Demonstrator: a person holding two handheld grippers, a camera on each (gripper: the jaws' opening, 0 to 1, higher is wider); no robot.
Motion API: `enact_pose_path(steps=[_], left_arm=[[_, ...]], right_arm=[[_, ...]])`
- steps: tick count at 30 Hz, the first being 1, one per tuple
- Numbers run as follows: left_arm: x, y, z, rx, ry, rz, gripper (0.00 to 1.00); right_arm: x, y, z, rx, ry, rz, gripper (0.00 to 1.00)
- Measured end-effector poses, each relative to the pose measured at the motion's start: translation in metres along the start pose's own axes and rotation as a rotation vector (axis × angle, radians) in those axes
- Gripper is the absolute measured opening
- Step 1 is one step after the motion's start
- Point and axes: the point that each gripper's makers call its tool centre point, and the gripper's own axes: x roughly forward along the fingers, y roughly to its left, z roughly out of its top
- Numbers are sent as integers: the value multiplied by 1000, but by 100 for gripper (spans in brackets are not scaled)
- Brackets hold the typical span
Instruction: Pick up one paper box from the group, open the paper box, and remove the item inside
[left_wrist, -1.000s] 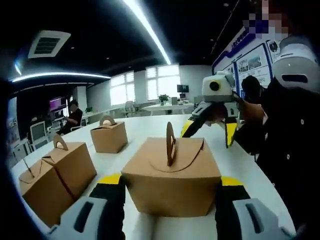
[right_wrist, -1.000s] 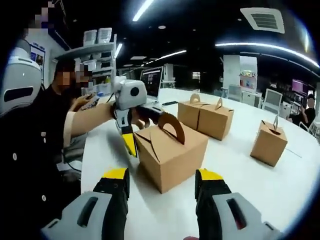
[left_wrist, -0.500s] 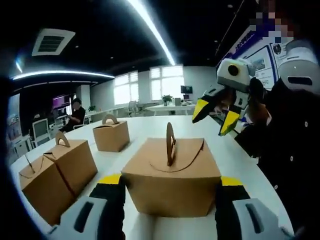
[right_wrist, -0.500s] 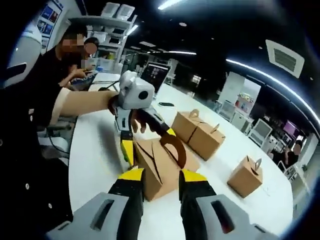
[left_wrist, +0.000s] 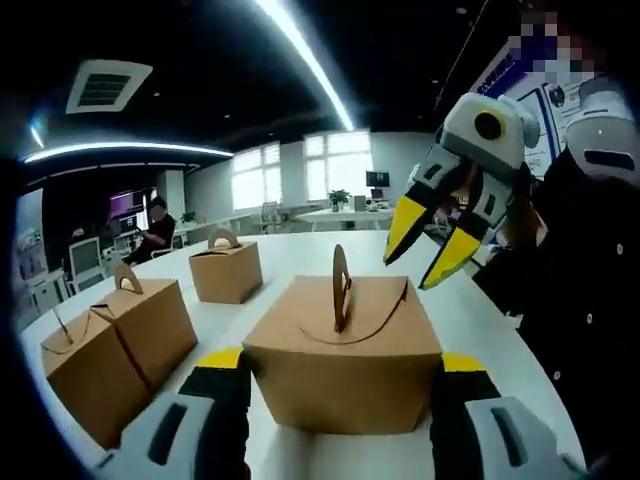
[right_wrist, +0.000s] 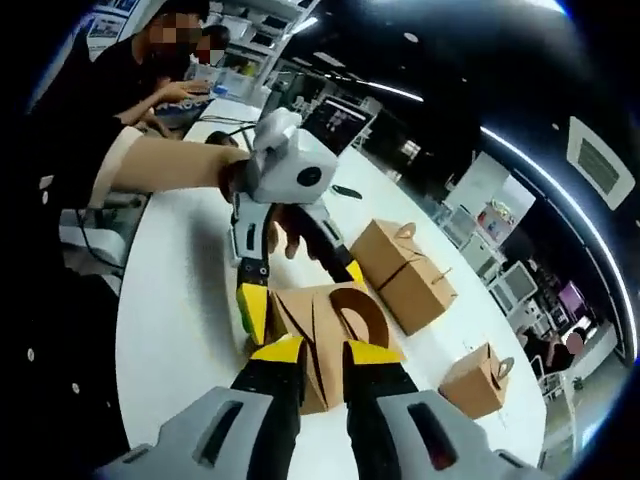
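A brown paper box (left_wrist: 345, 350) with an upright handle (left_wrist: 340, 288) sits on the white table (left_wrist: 480, 310). My left gripper (left_wrist: 342, 362) is shut on it, one jaw pressed against each side. In the right gripper view the same box (right_wrist: 320, 325) lies just past my right gripper (right_wrist: 325, 350), and the left gripper (right_wrist: 300, 292) comes in from a person's hand and clamps it. My right gripper (left_wrist: 428, 245) hovers above and behind the box's right side. Its yellow fingertips (left_wrist: 405, 228) stand a narrow gap apart with nothing between them.
Three more paper boxes stand on the table: one further back (left_wrist: 225, 270) and a pair on the left (left_wrist: 115, 345). In the right gripper view they are a pair (right_wrist: 405, 265) and a single box (right_wrist: 475, 380). A person's dark sleeve (left_wrist: 580, 330) borders the right.
My right gripper has risen above the box and tilted down toward it, and its jaws have narrowed from wide apart to a small gap. The left gripper and the box have stayed put.
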Motion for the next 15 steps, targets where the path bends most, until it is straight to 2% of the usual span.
enact_pose_path(steps=[7,15], left_arm=[[-2,-2,0,1,6,5,73],[-3,-2,0,-18,10,10,73]], right_arm=[[7,-1,-8,-54,66,-20,14],[8,2,-8,-109,82,-24,7]])
